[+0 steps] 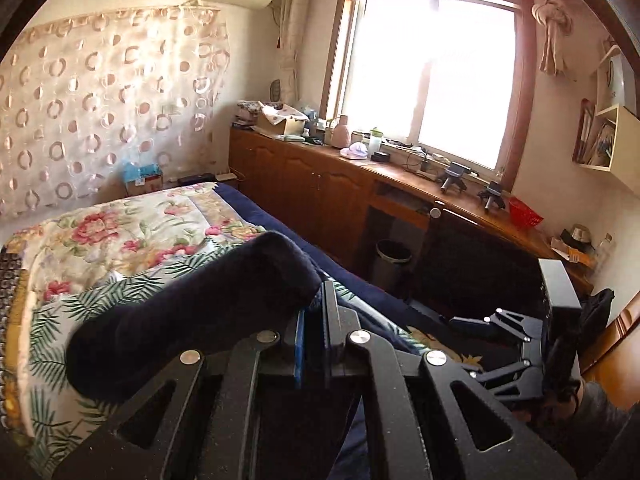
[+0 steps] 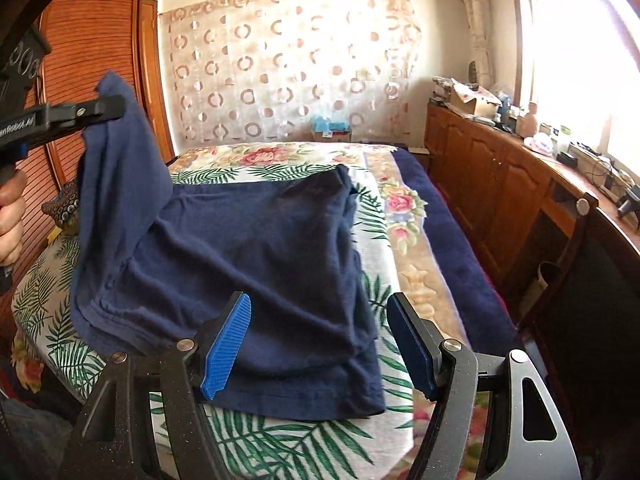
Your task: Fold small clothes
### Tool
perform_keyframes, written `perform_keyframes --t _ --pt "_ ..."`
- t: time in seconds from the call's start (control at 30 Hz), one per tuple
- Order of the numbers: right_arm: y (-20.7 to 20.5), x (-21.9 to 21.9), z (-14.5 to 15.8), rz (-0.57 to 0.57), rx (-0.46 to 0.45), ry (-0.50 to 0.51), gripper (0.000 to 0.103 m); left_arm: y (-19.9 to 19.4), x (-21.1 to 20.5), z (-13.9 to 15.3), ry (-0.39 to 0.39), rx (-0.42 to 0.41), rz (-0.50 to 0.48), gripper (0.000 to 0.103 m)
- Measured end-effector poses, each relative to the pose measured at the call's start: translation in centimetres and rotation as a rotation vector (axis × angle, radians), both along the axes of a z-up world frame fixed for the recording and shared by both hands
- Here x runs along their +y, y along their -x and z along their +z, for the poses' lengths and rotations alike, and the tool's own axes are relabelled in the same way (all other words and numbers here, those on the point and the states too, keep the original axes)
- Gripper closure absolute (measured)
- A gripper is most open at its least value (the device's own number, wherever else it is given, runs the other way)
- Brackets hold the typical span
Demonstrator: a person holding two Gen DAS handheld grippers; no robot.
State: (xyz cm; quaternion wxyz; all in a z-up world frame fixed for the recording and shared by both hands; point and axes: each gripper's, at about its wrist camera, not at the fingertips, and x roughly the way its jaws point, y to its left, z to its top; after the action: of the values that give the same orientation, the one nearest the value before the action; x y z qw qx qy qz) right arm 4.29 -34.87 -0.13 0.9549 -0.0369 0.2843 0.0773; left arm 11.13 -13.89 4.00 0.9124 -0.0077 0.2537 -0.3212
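While the left gripper [image 2: 114,106] has its jaws clamped on a lifted corner of the navy garment [image 2: 256,264], the right gripper [image 2: 320,348] hovers wide open, the garment's near hem on the bed [image 2: 280,440] lying between its jaws.

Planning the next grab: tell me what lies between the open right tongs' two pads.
In the right wrist view, the navy shirt's lower corner and floral bedspread lie between the right tongs' pads.

Free bedspread [image 2: 304,444] beside shirt [image 2: 256,264].
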Motion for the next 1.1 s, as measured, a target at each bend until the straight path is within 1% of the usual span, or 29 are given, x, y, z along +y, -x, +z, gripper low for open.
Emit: perform_keyframes --t 0.07,0.1,0.13,0.17,0.23,0.33,0.43,0.5,0.63,0.8,0.9,1.0,1.1 --pt "0.0 0.1 0.0 -0.005 -0.003 -0.002 0.030 -0.8 -0.8 -0.6 -0.025 0.034 0.005 0.092" --pt "0.1 0.1 0.0 -0.007 -0.003 -0.002 0.030 -1.0 -1.0 -1.0 -0.029 0.059 -0.009 0.082" --pt "0.0 0.1 -0.1 -0.007 0.000 0.000 0.030 -1.1 -1.0 -1.2 -0.016 0.073 -0.025 0.065" --pt "-0.1 0.2 -0.1 -0.009 0.002 0.003 0.030 -0.9 -0.8 -1.4 -0.015 0.071 -0.020 0.057" --pt "-0.2 0.4 -0.1 -0.008 0.008 0.008 0.030 -0.2 -0.6 -1.5 -0.036 0.051 -0.009 0.044" --pt "-0.6 0.4 0.0 -0.005 0.014 0.004 0.030 0.6 0.3 -1.4 -0.058 0.030 0.012 0.034" --pt "-1.7 0.6 0.2 0.013 0.016 -0.011 0.030 1.3 1.9 -1.6 -0.078 0.010 0.062 0.033" --pt "-2.3 0.9 0.5 0.035 0.019 -0.013 0.030 1.4 3.3 -2.0 -0.090 0.014 0.096 0.033" --pt "-3.9 2.6 0.4 0.109 0.036 0.018 0.030 2.0 6.3 -3.2 -0.090 0.032 0.158 0.033" --pt "-7.5 5.5 -0.4 0.206 0.096 0.059 0.030 2.3 9.2 -4.9 -0.099 0.066 0.225 0.033" --pt "-9.3 6.9 -0.7 0.276 0.136 0.045 0.030 2.4 10.6 -6.0 -0.103 0.089 0.261 0.033" --pt "-10.5 8.1 -0.9 0.316 0.147 0.070 0.030 2.7 11.8 -6.9 -0.098 0.108 0.282 0.033" --pt "-11.8 8.7 -1.6 0.342 0.186 0.106 0.030 2.8 12.4 -7.5 -0.087 0.120 0.296 0.033"
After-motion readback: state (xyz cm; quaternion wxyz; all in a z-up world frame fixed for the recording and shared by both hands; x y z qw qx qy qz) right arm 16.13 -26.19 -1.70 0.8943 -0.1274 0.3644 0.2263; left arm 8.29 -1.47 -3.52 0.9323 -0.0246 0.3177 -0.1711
